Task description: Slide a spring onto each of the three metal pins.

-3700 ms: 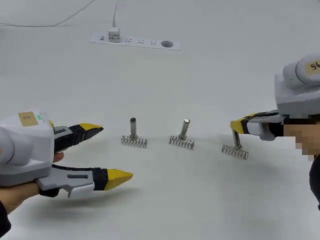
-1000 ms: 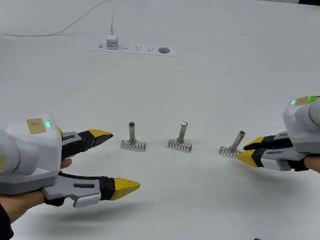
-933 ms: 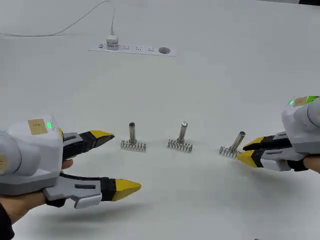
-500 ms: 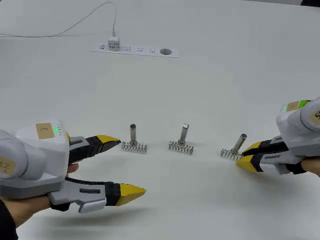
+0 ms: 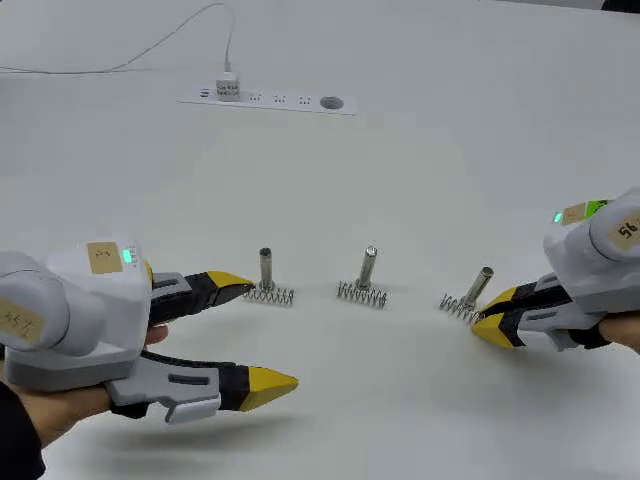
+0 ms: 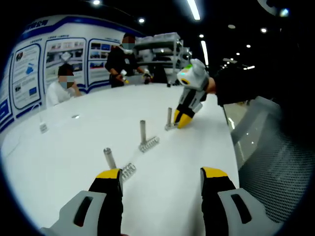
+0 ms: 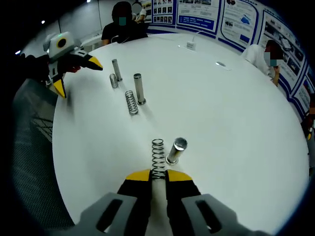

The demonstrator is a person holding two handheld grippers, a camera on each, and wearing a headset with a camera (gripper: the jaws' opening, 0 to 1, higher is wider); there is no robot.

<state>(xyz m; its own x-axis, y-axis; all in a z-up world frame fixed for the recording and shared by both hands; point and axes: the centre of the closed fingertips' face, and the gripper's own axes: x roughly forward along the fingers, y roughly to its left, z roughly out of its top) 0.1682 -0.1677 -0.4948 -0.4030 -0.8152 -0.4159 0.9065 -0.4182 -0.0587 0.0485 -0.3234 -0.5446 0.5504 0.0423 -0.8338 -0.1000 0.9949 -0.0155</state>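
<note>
Right gripper (image 7: pixel 157 176), jaws drawn to a narrow gap on the near end of a thin steel coil spring (image 7: pixel 157 155), which lies on the white table (image 7: pixel 221 98) just beside a tilted short silver metal pin (image 7: pixel 173 152). Left gripper (image 5: pixel 265 335) wide open, holding nothing, near the left pin (image 5: pixel 266 268). Left spring (image 5: pixel 270 296) and middle spring (image 5: pixel 361 294) lie at their pins' bases. The spring is judged light, elastic and apt to roll or flick away; pinch lightly across the coils near one end, leaving the bore free
</note>
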